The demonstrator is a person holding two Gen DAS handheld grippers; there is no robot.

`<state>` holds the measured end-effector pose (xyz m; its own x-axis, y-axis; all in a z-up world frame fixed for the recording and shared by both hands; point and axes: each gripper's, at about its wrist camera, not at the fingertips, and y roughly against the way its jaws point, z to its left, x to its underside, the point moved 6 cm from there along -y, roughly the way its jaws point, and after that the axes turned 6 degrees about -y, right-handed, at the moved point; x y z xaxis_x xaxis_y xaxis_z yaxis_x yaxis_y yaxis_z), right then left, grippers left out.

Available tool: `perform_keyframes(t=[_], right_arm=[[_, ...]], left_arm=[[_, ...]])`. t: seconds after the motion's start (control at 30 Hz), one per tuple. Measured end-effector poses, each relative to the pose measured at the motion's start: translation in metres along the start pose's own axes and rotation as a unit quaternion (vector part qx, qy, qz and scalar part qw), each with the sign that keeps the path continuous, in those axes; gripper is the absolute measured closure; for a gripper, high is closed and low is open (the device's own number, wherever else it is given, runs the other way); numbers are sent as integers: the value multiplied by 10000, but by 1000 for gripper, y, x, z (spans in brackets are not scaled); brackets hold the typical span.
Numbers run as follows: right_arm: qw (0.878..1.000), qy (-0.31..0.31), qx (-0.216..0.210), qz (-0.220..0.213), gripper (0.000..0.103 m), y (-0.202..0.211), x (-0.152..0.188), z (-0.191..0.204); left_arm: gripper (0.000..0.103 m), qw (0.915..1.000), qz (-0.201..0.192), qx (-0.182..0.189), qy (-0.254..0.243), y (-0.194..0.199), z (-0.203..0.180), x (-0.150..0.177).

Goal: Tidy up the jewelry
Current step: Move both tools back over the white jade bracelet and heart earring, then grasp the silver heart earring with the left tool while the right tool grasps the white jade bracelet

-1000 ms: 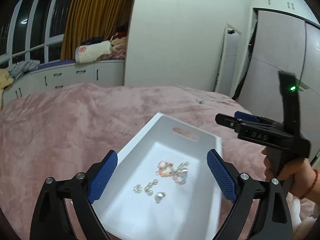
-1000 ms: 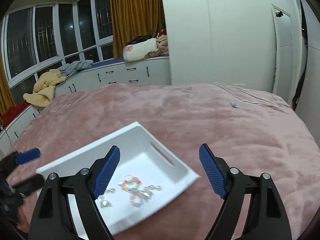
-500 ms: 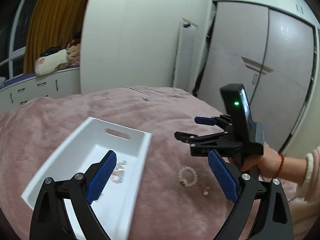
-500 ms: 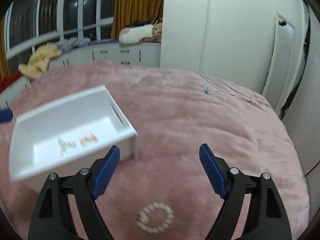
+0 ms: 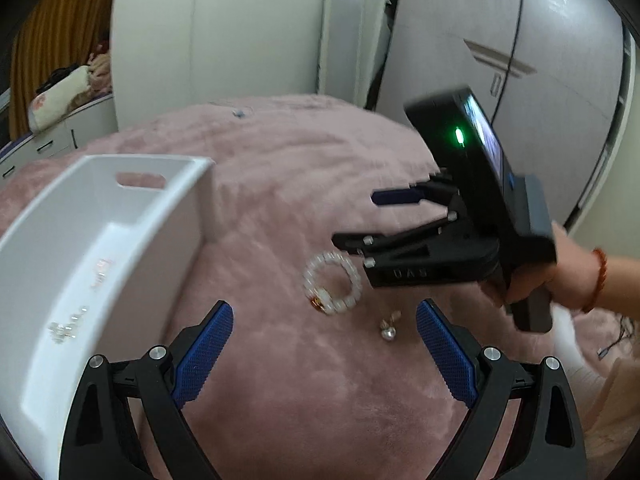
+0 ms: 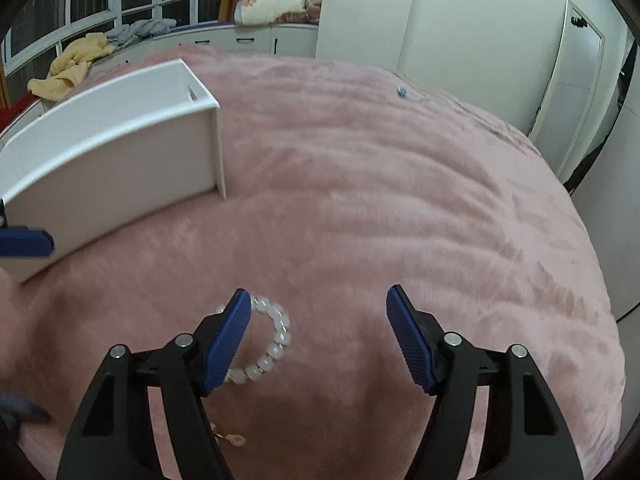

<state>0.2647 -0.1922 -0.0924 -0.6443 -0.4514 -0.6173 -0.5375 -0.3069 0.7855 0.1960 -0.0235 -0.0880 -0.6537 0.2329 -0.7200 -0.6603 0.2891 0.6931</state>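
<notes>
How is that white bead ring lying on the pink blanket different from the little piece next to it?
The bracelet is a closed loop of many milky beads; the earring shows one pearl on a gold fitting. The bracelet is much larger. The right gripper hangs over the bracelet, one finger in front of it, while the earring lies apart nearer the left gripper. Both rest on the blanket, outside the tray.

The bed (image 6: 400,200) carries a pink plush cloth cover with soft, matt nap. The tray (image 5: 120,232) is smooth white plastic with a slight sheen. The bracelet (image 5: 332,284) consists of glossy, translucent white beads. Both grippers' frames are matt black plastic; blue jaw pads are ribbed.
</notes>
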Motion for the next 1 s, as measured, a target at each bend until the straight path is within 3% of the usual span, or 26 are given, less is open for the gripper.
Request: perform_keyframes(t=[0.2,0.43,0.53,0.67,0.8,0.97,1.0], right_arm=[[9997,-102,-156,182,39,-10,12,-8],[9980,-179,-382,472,44,-26,24,-11],[9972,-275,-468,505,49,-28,24,-12],[9961,-310,-595,576,59,-29,24,-11],[9943,-252,-780,679,79,-30,24,-7],[9926,-264,-938,722,93,-30,24,-1],[9927,-261,-930,723,93,-30,24,0]], left_arm=[[9,9987,211,24,-462,-34,-22,16],[12,9969,418,181,-640,-65,-26,31],[25,9957,533,233,-720,-75,-29,34],[32,9946,472,280,-881,-84,-33,32],[45,9932,475,405,-987,-86,-39,34],[80,9924,470,636,-944,-87,-40,34],[82,9922,475,672,-934,-87,-39,35]])
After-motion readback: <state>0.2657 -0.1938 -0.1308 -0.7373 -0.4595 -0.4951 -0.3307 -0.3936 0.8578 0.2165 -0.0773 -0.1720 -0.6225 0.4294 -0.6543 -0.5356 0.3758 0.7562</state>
